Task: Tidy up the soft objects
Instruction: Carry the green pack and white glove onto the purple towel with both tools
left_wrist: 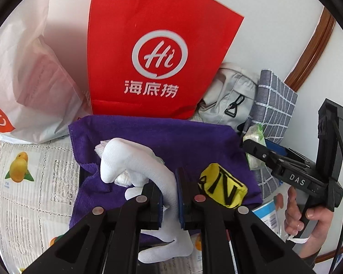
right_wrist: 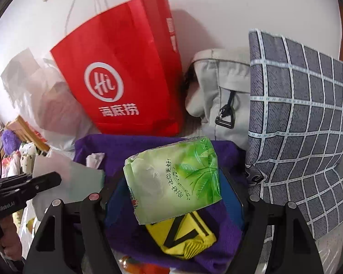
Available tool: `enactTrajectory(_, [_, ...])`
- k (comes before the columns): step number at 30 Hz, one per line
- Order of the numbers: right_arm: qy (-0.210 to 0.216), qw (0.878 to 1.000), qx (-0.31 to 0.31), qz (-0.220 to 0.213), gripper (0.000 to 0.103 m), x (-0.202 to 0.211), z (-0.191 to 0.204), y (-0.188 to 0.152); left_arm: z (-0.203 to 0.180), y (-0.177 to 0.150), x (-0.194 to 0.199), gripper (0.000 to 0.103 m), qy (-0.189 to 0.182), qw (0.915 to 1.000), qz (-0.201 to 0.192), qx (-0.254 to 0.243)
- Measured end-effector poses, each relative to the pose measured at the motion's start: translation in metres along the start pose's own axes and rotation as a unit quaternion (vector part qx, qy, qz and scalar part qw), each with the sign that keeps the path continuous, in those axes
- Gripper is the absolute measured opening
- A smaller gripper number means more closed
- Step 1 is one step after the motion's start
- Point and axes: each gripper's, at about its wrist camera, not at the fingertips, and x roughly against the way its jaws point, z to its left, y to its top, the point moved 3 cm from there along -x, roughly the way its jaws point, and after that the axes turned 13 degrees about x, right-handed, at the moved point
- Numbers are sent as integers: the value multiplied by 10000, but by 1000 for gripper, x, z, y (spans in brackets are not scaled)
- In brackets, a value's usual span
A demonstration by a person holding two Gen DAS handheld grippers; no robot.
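Note:
My left gripper [left_wrist: 170, 196] is shut on a white sock [left_wrist: 135, 162], which drapes forward over a purple towel [left_wrist: 171, 137]. A yellow and black folded sock [left_wrist: 224, 187] lies on the towel just right of the left fingers. My right gripper [right_wrist: 173, 182] is shut on a green tissue pack [right_wrist: 171, 180], held above the purple towel [right_wrist: 224, 233] and the yellow sock [right_wrist: 187, 235]. In the left wrist view the right gripper [left_wrist: 253, 146] holds the tissue pack [left_wrist: 255, 137] at the towel's right edge.
A red paper bag [left_wrist: 157, 52] stands behind the towel against the wall. A white plastic bag [left_wrist: 27, 84] is at the left. A grey garment [right_wrist: 221, 96] and a grey checked pillow [right_wrist: 304, 123] stand at the right. A fruit-print tablecloth [left_wrist: 29, 182] covers the table.

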Motion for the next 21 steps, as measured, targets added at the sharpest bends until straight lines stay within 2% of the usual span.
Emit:
enactTrajectory(4, [98,9998,-127,147,75,-21,-8,-7,8,-1,-19,10,19,9998,195,35])
enactTrajectory(8, [-50,9995,-63,300,75,-36,-11,-11,15,1,-36,10,192,9990,411,4])
enactTrajectory(12, [1,9989,46,459,75,-50,-9,-13,23,0,-45,10,259,9980,572,51])
enactTrajectory(16, [286,9977,-101,610,75,-65,-7,-15,31,-1,-52,10,411,9967,699,87])
enactTrajectory(21, [452,9967,-374,563,76,-73,-6,-19,30,-3,-55,10,437,9965,715,37])
